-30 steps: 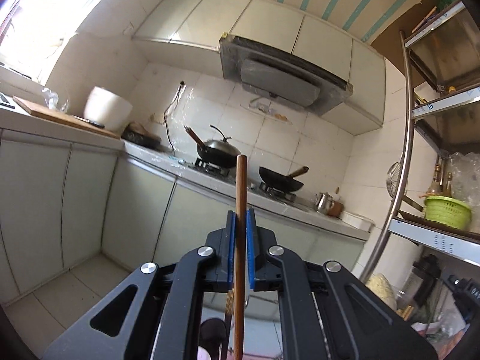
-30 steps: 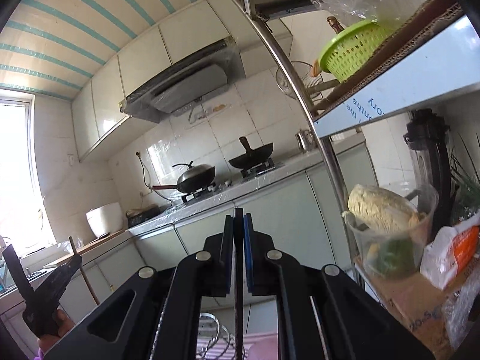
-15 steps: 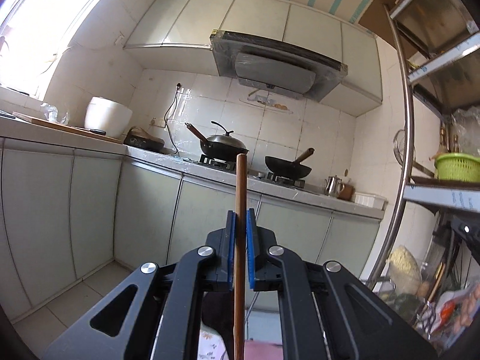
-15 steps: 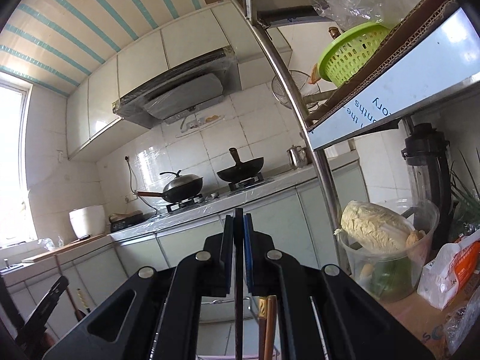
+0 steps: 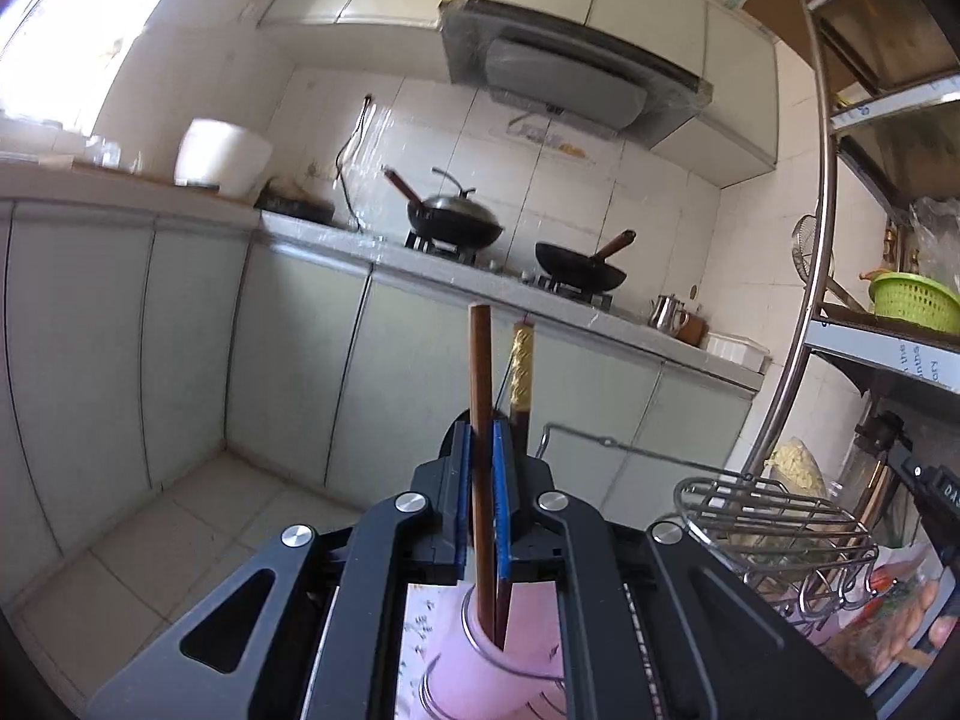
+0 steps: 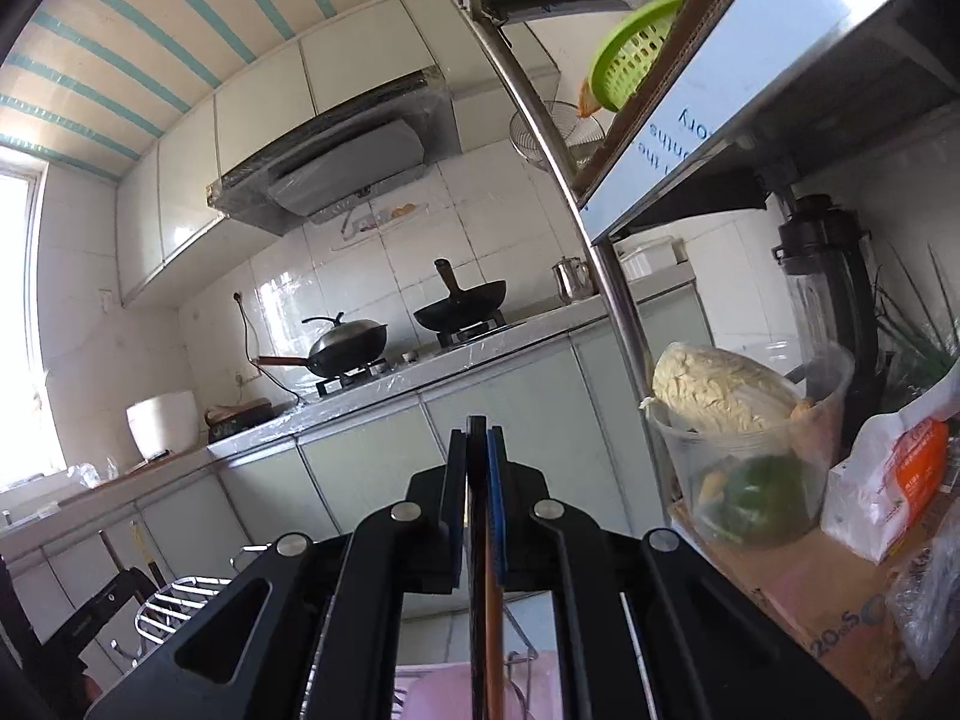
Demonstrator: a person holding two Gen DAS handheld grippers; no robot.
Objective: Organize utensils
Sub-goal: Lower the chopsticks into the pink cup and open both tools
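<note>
While left tongs [image 5: 480, 468] clamp a brown chopstick [image 5: 480, 372], right tongs [image 6: 477, 462] pinch a dark stick [image 6: 476, 480].

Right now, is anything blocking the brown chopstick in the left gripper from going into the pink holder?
Nothing visible does. The left gripper is shut on the brown chopstick, whose lower end already sits inside the pink holder, beside a gold-capped chopstick.

Brown chopstick [image 5: 480, 420] newly lowered into pink holder [image 5: 498, 660] beside gold-tipped one [image 5: 519, 372].

Daylight is entering left of the range hood [image 5: 570, 78]; pale cabinets [image 5: 300, 372] are standing below it, tiled floor [image 5: 162, 516] beneath.
</note>
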